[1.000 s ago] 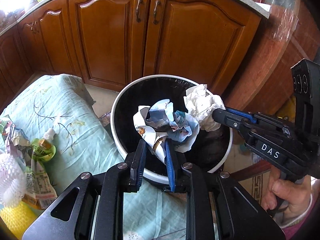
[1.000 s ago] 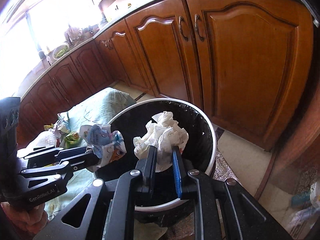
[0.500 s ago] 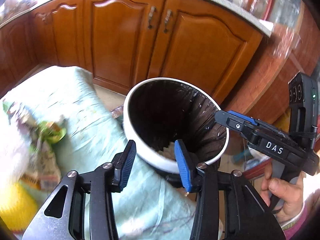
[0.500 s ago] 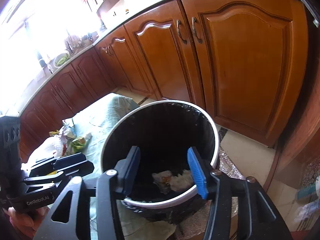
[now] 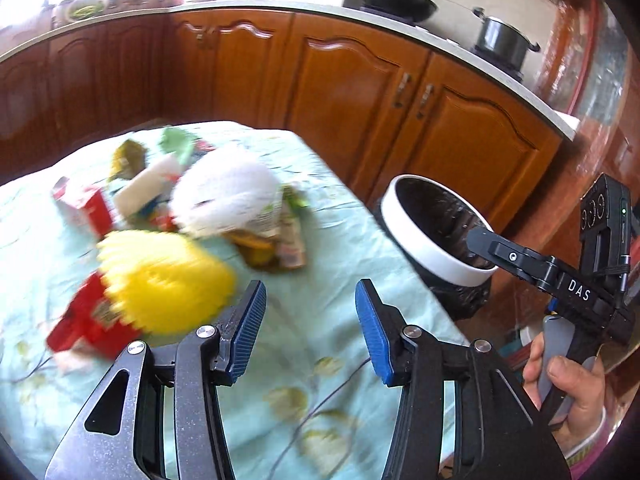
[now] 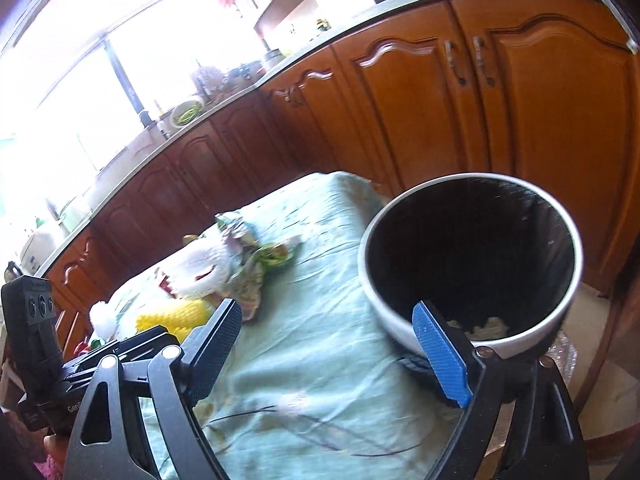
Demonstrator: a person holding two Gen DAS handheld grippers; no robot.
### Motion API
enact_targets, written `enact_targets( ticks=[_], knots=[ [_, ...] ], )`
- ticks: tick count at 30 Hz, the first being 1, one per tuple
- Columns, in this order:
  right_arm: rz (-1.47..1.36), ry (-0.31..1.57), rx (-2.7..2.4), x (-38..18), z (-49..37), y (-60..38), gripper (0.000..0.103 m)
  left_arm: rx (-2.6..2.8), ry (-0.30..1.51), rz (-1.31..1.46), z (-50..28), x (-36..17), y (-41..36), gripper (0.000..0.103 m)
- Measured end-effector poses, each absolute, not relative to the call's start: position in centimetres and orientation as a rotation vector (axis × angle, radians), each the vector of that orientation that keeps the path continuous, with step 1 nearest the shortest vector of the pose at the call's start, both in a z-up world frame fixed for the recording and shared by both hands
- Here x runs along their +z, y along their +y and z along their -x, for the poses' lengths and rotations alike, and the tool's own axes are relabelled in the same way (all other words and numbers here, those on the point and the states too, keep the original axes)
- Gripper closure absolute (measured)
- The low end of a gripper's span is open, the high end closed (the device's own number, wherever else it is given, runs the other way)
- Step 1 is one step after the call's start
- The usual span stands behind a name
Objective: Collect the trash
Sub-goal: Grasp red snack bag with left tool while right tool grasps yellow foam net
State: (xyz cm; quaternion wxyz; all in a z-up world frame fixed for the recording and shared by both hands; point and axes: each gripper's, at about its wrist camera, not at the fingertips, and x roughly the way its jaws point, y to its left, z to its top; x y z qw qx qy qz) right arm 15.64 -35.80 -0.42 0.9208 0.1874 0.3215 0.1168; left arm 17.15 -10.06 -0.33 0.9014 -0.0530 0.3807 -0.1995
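Observation:
A white-rimmed bin [image 5: 434, 238] with a black liner stands beside the table's right edge; it also shows in the right wrist view [image 6: 472, 264], with crumpled paper [image 6: 486, 326] at its bottom. A blurred pile of trash lies on the table: a yellow foam net [image 5: 164, 280], a white foam net [image 5: 226, 198], red packaging [image 5: 86, 322] and wrappers [image 5: 276, 236]. My left gripper [image 5: 310, 330] is open and empty above the tablecloth, right of the pile. My right gripper [image 6: 332, 354] is open and empty, between the pile [image 6: 224, 268] and the bin.
The table carries a light green flowered cloth [image 5: 304, 392]. Brown wooden kitchen cabinets [image 5: 360, 80] stand behind the table and bin. A pan and a pot [image 5: 502, 40] sit on the counter. My right gripper shows at the right of the left wrist view [image 5: 560, 284].
Both grippers opened and dropped their crumpled paper into the bin. Both then swung left, away from the bin toward the trash pile on the table.

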Motion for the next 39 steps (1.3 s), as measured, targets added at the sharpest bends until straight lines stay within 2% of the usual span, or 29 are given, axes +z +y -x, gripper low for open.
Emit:
enact_targets(
  ticks=[9,11,14,24,26,30,32,33,34,35,37,38,39],
  knots=[
    [-0.317,0.730,0.412,-1.6,-15.9,-28.4,0.011,-0.275,0.795,0.190,-15.2,-1.5,-1.9,0.055],
    [-0.295,0.733,0.444,-1.5,-15.9,-26.9,0.010,-0.247,0.784,0.199,-15.0,-1.4,-0.4,0.047],
    [-0.262,0.728,0.482,-1.3,-16.1,-24.9,0.010,-0.207,0.765,0.193,-14.9,-1.3,1.4,0.041],
    [-0.163,0.749,0.569,-1.5,-19.6,-19.7,0.012,-0.178,0.795,0.107,-16.8,-2.2,4.0,0.040],
    [-0.154,0.774,0.583,-2.1,-20.6,-19.0,0.024,-0.188,0.803,0.093,-17.3,-2.5,4.2,0.040],
    [-0.141,0.805,0.591,-3.3,-22.0,-17.7,0.038,-0.224,0.823,0.070,-18.1,-3.2,4.0,0.040],
    [-0.142,0.819,0.596,-3.8,-22.5,-17.4,0.052,-0.239,0.844,0.060,-18.5,-3.7,3.7,0.043],
    [-0.145,0.825,0.593,-4.1,-22.6,-17.3,0.057,-0.253,0.856,0.056,-18.7,-4.0,3.5,0.048],
    [-0.151,0.830,0.590,-4.2,-22.7,-17.3,0.071,-0.266,0.868,0.052,-18.9,-4.2,3.3,0.060],
    [-0.159,0.832,0.586,-4.3,-22.7,-17.4,0.087,-0.273,0.877,0.046,-19.0,-4.5,3.1,0.060],
    [-0.174,0.825,0.584,-4.1,-22.3,-18.0,0.092,-0.277,0.866,0.029,-18.8,-4.4,2.8,0.063],
    [-0.180,0.816,0.584,-4.0,-22.0,-18.3,0.093,-0.284,0.857,0.025,-18.5,-4.1,2.7,0.079],
    [-0.185,0.807,0.584,-3.7,-21.6,-18.6,0.093,-0.286,0.849,0.019,-18.2,-3.8,2.5,0.081]
  ],
)
